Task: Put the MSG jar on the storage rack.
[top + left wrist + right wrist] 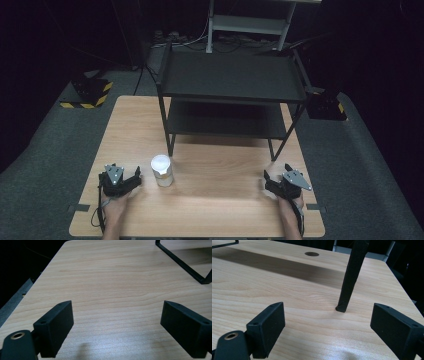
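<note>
The white cup (162,170) stands upright on the table (225,200), just beside the left gripper (121,181); both it and the right gripper (281,182) gape empty (nothing apparently begun), shelf rack (232,95) unloaded.

The shelf rack (232,80) hides the table (210,200) beneath it. The cup's (162,170) contents are too small to tell. Both forearms are cut off by the high view's bottom edge.

The left gripper (120,179) is held at the frame's lower left, the right gripper (286,182) at lower right; both jaws are spread wide.
</note>
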{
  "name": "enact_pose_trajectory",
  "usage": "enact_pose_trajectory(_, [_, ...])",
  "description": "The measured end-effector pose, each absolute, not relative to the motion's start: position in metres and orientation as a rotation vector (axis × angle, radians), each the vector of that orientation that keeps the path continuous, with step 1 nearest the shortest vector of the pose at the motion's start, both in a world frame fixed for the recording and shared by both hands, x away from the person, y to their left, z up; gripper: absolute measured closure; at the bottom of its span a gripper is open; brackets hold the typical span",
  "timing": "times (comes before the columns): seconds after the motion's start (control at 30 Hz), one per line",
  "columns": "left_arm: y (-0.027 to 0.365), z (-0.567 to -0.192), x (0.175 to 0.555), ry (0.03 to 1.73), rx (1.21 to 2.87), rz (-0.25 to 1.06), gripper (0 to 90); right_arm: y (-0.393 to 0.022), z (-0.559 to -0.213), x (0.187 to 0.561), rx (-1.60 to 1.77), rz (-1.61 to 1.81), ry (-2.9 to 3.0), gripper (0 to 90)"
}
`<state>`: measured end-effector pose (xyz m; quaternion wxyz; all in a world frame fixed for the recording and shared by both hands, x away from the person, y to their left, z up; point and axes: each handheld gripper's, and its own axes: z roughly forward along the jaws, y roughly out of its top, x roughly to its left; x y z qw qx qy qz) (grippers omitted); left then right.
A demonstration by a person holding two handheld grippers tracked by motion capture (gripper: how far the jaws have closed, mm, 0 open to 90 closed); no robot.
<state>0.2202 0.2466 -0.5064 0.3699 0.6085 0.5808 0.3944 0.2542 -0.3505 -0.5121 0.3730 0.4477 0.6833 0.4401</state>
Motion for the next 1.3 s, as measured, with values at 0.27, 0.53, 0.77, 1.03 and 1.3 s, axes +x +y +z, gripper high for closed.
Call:
enact_pose_trajectory(0.27, [0.247,-0.508,0.218,1.463,1.562,1.019,9.6,-0.353,-0.513,0.254,1.148,1.147,1.747,11.7])
enact_pose_trajectory(0.53, [0.258,-0.507,0.212,1.452,1.519,0.966,7.6,-0.353,-0.513,0.254,1.147,1.154,1.748,11.7])
enact_pose_trajectory(0.77, [0.259,-0.504,0.202,1.43,1.529,0.953,7.2,-0.354,-0.514,0.253,1.145,1.157,1.744,11.6])
enact_pose_trajectory(1.03, [0.265,-0.496,0.18,1.4,1.53,0.94,5.9,-0.357,-0.516,0.252,1.135,1.19,1.733,11.5])
enact_pose_trajectory(1.3, [0.254,-0.493,0.148,1.313,1.56,0.859,5.7,-0.357,-0.515,0.252,1.134,1.185,1.736,11.5])
